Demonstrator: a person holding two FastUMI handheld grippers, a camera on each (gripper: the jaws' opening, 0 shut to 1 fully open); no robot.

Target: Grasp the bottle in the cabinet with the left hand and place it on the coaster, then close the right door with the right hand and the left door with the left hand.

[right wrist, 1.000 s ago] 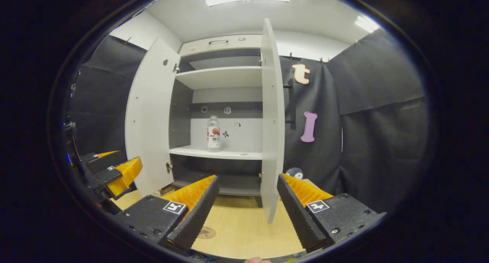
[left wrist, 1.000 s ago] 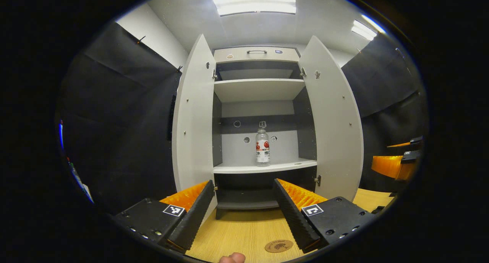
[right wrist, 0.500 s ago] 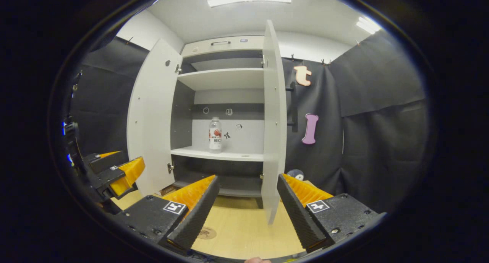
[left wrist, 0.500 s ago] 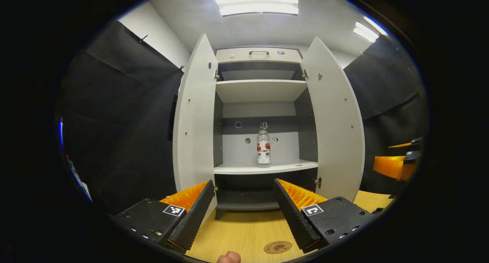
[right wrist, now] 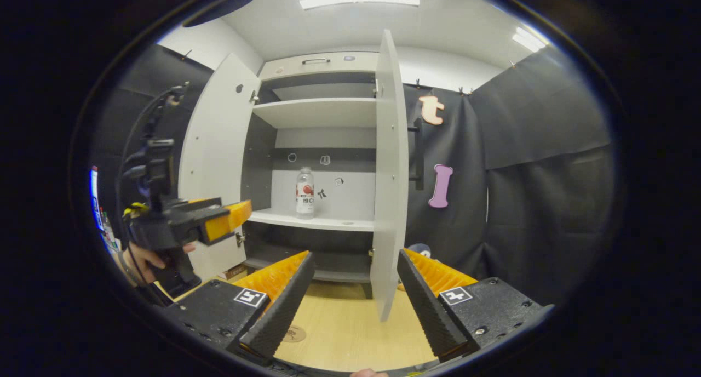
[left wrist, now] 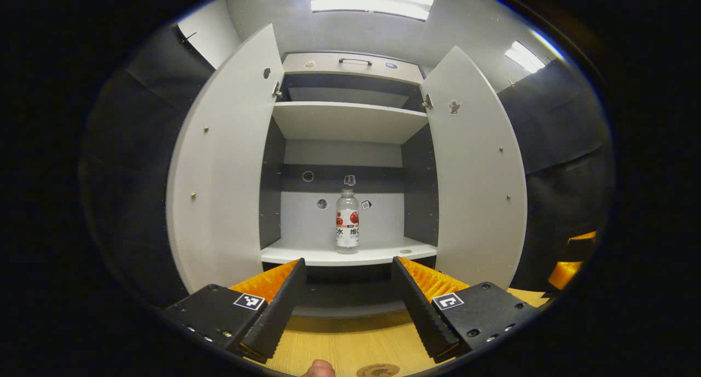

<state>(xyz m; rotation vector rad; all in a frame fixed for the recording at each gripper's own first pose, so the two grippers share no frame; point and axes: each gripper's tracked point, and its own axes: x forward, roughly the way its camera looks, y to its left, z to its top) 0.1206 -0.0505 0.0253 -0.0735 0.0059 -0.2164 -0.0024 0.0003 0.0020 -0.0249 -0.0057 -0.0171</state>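
While upright, bottle (left wrist: 347, 221) seemingly mid-shelf.

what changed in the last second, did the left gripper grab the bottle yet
Not yet. The left gripper has risen and moved toward the cabinet; in the right gripper view it now sits higher, level with the shelf. Its fingers are open and hold nothing. The bottle stayed upright on the shelf, both doors stayed open, and the right gripper barely moved, open and empty.

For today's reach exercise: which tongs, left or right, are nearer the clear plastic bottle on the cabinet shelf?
Left. The left tongs, open, are raised toward the cabinet and aimed straight at the clear plastic bottle. The right tongs, open, sit lower and farther back by the right door's edge.
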